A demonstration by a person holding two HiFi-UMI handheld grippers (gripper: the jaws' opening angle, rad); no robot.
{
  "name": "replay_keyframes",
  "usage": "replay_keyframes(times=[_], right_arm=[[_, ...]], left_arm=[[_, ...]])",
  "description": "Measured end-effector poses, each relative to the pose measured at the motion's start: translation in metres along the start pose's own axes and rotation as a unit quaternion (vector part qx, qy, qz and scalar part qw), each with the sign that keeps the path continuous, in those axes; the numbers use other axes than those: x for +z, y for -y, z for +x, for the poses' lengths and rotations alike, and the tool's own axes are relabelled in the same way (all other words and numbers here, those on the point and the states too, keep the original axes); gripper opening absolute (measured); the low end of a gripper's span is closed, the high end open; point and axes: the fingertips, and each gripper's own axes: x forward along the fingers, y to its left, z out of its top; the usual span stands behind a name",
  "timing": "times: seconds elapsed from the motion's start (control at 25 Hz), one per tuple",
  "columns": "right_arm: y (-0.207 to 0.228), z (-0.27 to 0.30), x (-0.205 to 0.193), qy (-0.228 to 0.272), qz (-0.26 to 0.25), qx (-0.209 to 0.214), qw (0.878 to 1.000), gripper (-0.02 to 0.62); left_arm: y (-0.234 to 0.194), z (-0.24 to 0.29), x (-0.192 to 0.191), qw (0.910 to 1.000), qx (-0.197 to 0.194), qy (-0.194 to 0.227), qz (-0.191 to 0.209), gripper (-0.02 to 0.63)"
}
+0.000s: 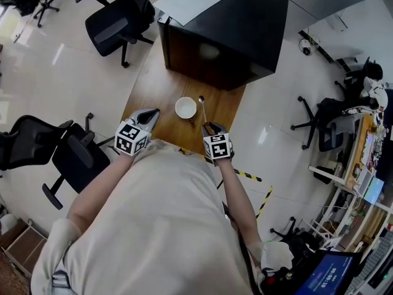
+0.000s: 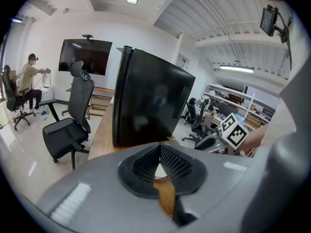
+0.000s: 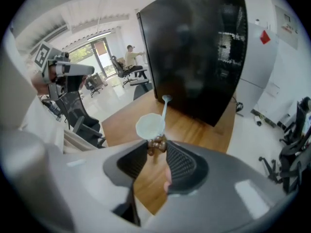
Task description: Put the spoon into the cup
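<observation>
The wooden table (image 1: 156, 91) carries the whole job, and the cup (image 1: 185, 108) stands on it, empty and upright as far as the head view shows. Beyond the cup, at the table's far end, sits a big black box (image 1: 233, 23), well apart from it and seemingly no part of the work.

On progress: the spoon (image 1: 202, 108) has been picked up but is not in the cup. It runs just beside the cup on the cup's right, with its bowl end past the cup toward the black box and its handle end back toward the person. Whether the bowl still touches the wood cannot be told. What seems to be left is to bring the bowl over the rim, lower it inside and let go.

The left gripper (image 1: 151, 114) is near the cup on its left, not touching it. Its jaws are pressed together at the tips with nothing between them, so it looks idle.

The right gripper (image 1: 212, 128) sits on the near right of the cup. Its jaws are drawn partway in and pinch the spoon's brown, knobbly handle end between the pads. In the right gripper view the pale stem reaches away from the jaws along the cup's right edge.
</observation>
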Motion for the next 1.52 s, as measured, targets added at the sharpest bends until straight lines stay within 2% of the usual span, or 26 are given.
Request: replay_keyframes(times=[0.48, 0.8, 1.08, 1.2, 1.28, 1.52], right_arm=[[-0.038, 0.035, -0.005, -0.075, -0.051, 0.039, 0.995, 0.124], [-0.044, 0.051, -0.018, -0.130, -0.066, 0.045, 0.988, 0.126], [-0.047, 0.062, -0.026, -0.175, -0.065, 0.039, 0.982, 0.126], [-0.049, 0.064, -0.017, -0.176, -0.076, 0.040, 0.981, 0.126], [-0.049, 0.064, -0.025, -0.197, -0.068, 0.041, 0.977, 0.126], [-0.039, 0.065, -0.028, -0.227, -0.067, 0.024, 0.971, 0.126]], left_arm=[[-0.015, -0.019, -0.011, 0.9995, 0.020, 0.008, -0.024, 0.005], [-0.024, -0.028, -0.020, 0.9987, 0.030, 0.010, -0.041, 0.005], [-0.032, -0.032, -0.027, 0.9980, 0.035, 0.012, -0.052, 0.005], [-0.034, -0.034, -0.027, 0.9978, 0.037, 0.013, -0.054, 0.005], [-0.035, -0.035, -0.027, 0.9977, 0.038, 0.014, -0.055, 0.005], [-0.038, -0.033, -0.025, 0.9973, 0.041, 0.017, -0.059, 0.005]])
